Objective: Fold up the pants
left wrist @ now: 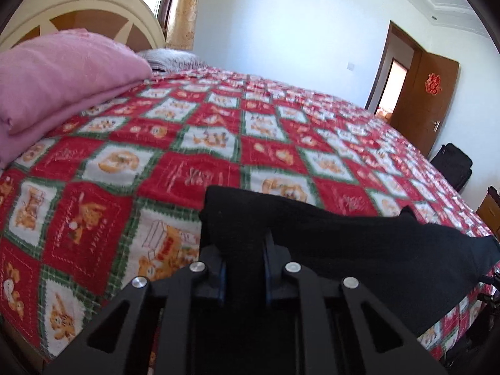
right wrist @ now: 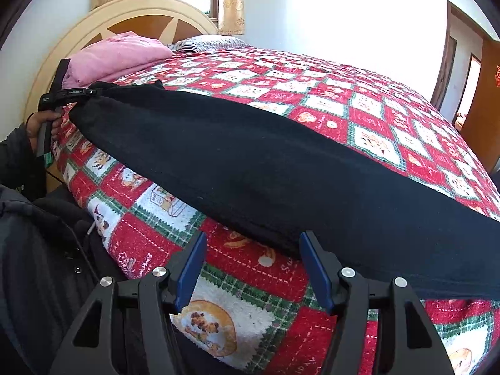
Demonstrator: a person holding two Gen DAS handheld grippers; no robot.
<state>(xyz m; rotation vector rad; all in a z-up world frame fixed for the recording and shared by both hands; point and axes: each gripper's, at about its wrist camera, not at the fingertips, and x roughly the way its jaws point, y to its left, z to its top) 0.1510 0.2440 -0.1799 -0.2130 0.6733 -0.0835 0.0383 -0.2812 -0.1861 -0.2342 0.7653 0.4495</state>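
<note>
The left gripper [left wrist: 243,265] is clamped on the black pants [right wrist: 281,175]: dark cloth fills the narrow slot between its blue-lined fingers [left wrist: 222,276], and in the right wrist view that same tool [right wrist: 67,92] pinches one end of the garment, with a hand [right wrist: 42,125] wrapped around its handle. The right gripper [right wrist: 253,265] stands spread and grips nothing; its blue pads [right wrist: 190,268] hang just above the bedspread, and the near edge of the pants lies between the tips, closest to the right-hand one, without being pressed.

Taking the pants as the landmark: they stretch in a long black band across the near part of the bed, one end lifted at the left gripper, the rest sagging onto the cover and running out of the right wrist view. Beneath them on all sides lies the bedspread [left wrist: 193,143], a red, white and green checked quilt with cartoon animal squares. Beyond the pants, toward the head of the bed, sits a folded pink blanket [left wrist: 62,75] with a grey pillow [left wrist: 175,57] beside it, backed by a cream and wood headboard [left wrist: 81,9]. Farther still are a window with yellow curtains [left wrist: 184,9] and pale walls. Off to the far side of the pants, past the bed's edge, a brown door [left wrist: 428,97] stands open, and a black bag [left wrist: 453,162] rests by the wall.
</note>
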